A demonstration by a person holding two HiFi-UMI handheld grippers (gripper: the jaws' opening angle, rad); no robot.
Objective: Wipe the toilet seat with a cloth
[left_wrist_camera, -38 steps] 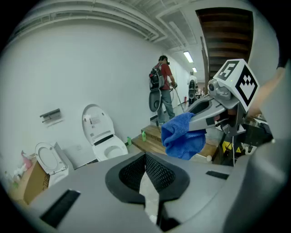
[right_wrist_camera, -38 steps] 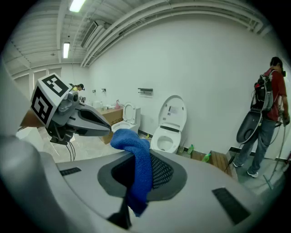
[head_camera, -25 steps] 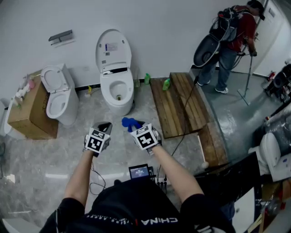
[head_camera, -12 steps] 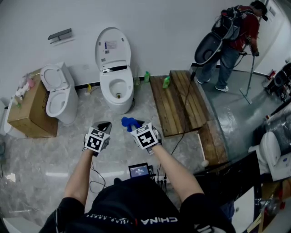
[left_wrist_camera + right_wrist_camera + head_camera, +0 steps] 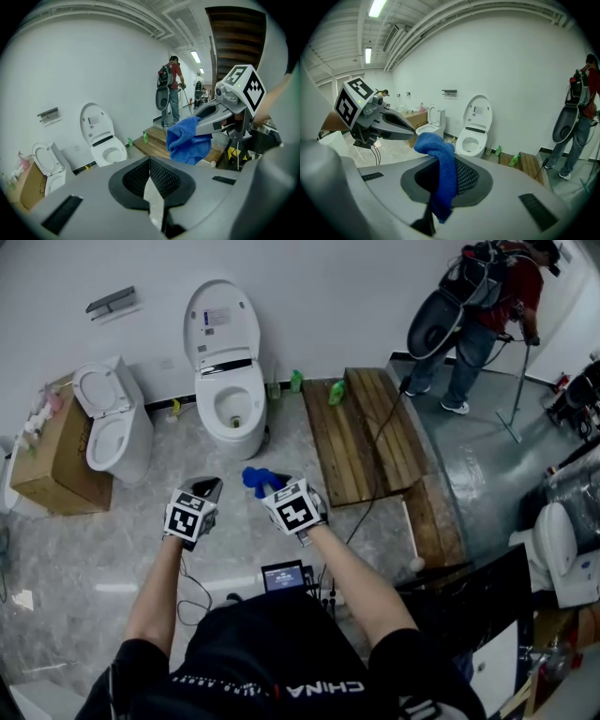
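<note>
A white toilet [image 5: 230,413] stands against the far wall with its lid up and its seat down. It also shows in the left gripper view as the toilet [image 5: 107,151] and in the right gripper view as the toilet [image 5: 472,138]. My right gripper [image 5: 272,487] is shut on a blue cloth [image 5: 257,479], held in the air well short of the bowl. The cloth [image 5: 442,161] drapes over the jaws of the right gripper [image 5: 449,165]. My left gripper [image 5: 209,487] hovers beside it, shut and holding nothing. In its own view the left gripper [image 5: 150,163] sees the cloth [image 5: 187,139] to its right.
A second toilet [image 5: 108,427] and a cardboard box [image 5: 45,460] stand at the left. A wooden platform [image 5: 361,432] with green bottles [image 5: 336,393] lies right of the toilet. A person [image 5: 483,301] with a backpack machine works at the back right. A small screen [image 5: 286,576] and cables lie at my feet.
Both grippers keep their pose side by side. The head view has shifted, so the toilet now sits a little higher and further left. The person at the back has moved slightly away.
</note>
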